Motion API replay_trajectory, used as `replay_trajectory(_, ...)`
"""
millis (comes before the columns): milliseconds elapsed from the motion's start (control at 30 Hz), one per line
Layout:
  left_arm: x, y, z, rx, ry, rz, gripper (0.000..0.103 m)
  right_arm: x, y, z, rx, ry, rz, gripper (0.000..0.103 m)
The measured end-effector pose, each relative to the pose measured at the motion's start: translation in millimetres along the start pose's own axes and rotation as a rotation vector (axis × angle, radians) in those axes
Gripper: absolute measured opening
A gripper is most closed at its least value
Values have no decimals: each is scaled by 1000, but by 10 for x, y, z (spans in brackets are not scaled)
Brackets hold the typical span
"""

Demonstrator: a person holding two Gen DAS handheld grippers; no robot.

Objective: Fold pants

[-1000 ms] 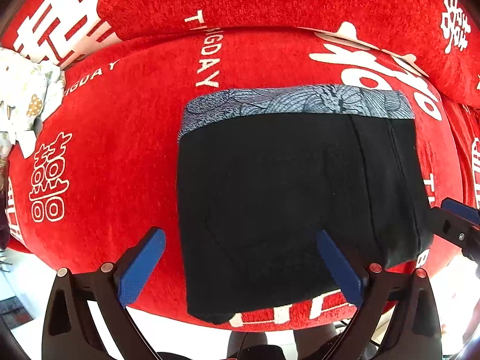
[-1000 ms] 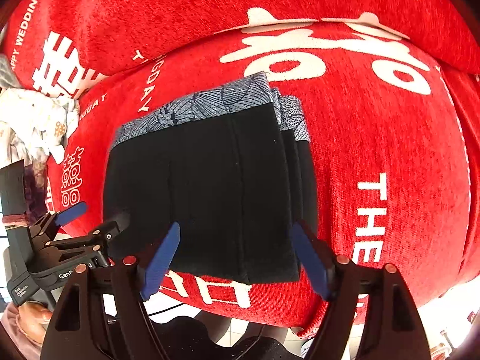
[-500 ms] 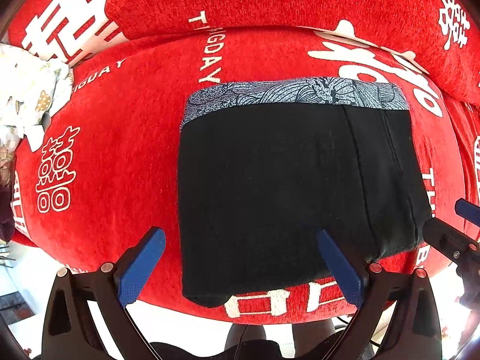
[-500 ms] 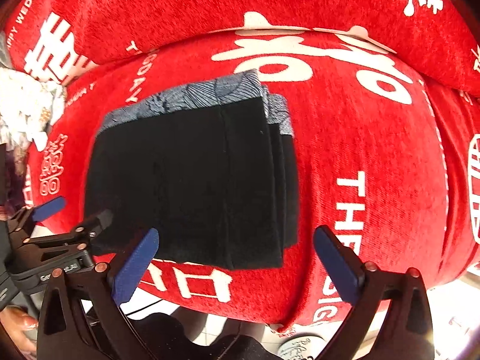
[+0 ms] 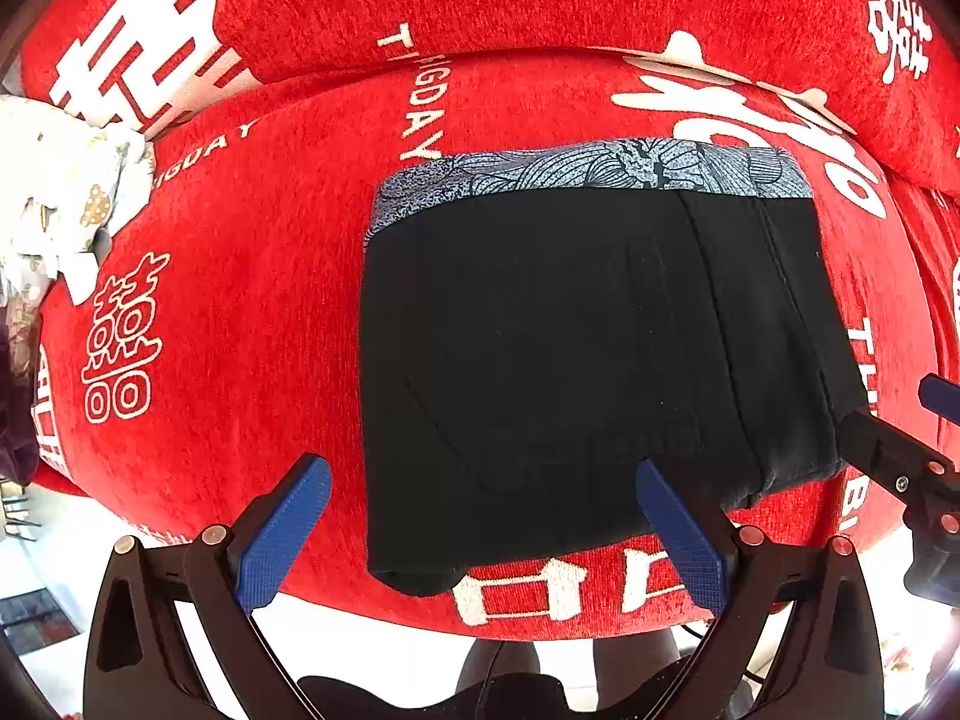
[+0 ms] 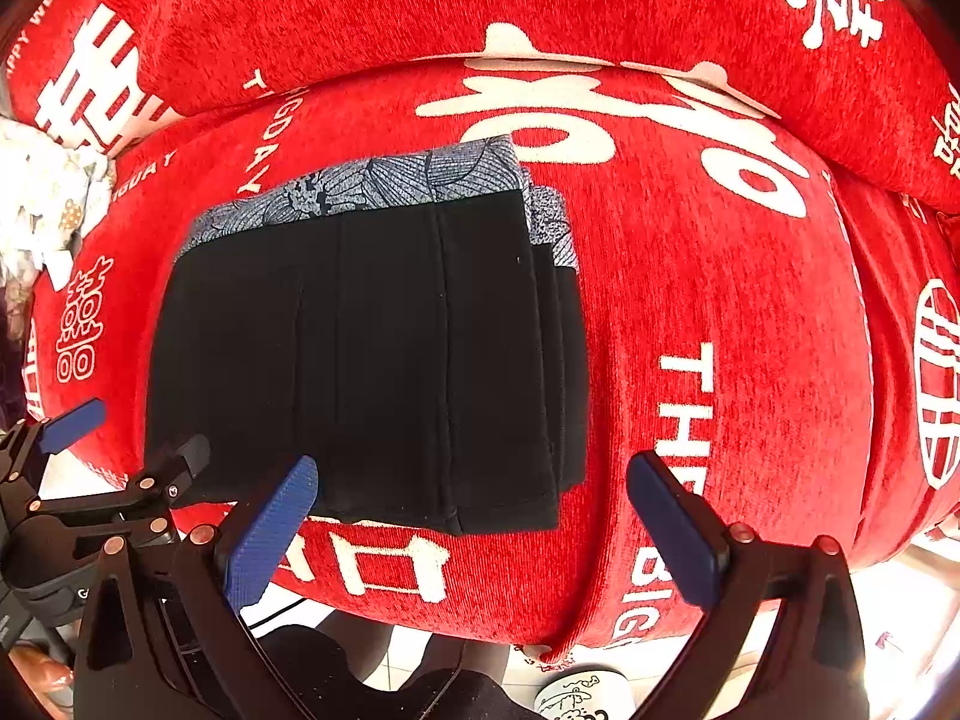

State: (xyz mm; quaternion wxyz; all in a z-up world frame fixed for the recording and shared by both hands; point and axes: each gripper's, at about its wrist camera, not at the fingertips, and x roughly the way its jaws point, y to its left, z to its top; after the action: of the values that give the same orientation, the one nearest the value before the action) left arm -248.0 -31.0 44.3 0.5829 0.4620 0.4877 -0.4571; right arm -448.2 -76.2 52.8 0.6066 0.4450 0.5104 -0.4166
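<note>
We count one pair of folded black pants [image 5: 576, 372], lying on one red cushion [image 5: 252, 276]. Two grippers: left gripper [image 5: 480, 534] and right gripper [image 6: 474, 534], both spread wide and holding nothing. A pale patterned cloth [image 5: 54, 180] is cut off at the frame edge.

Red cushion cover [image 5: 252, 276], white print:
- "GDAY" running vertically, just left of folded pants' waistband [image 5: 423, 120].
- "IGUAY", slanted, near left edge [image 5: 201, 153].
- Double-happiness character, outlined, left side [image 5: 120, 339].
- Large solid Chinese characters at top left and top right; partly cut off.
- "THE" vertical, "BIG" below it, right side [image 6: 690, 402].
- "HAPPY WE…" along upper left rim, cut off [image 6: 18, 42].

Left tool's body: "G…", rest hidden [image 6: 78, 595].
</note>
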Motion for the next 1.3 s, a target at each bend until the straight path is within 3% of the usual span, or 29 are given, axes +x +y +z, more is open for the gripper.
replay_trajectory(1300,19,166,-29,-14,-9,27,102,72,182,-24,-36,15,-73,103)
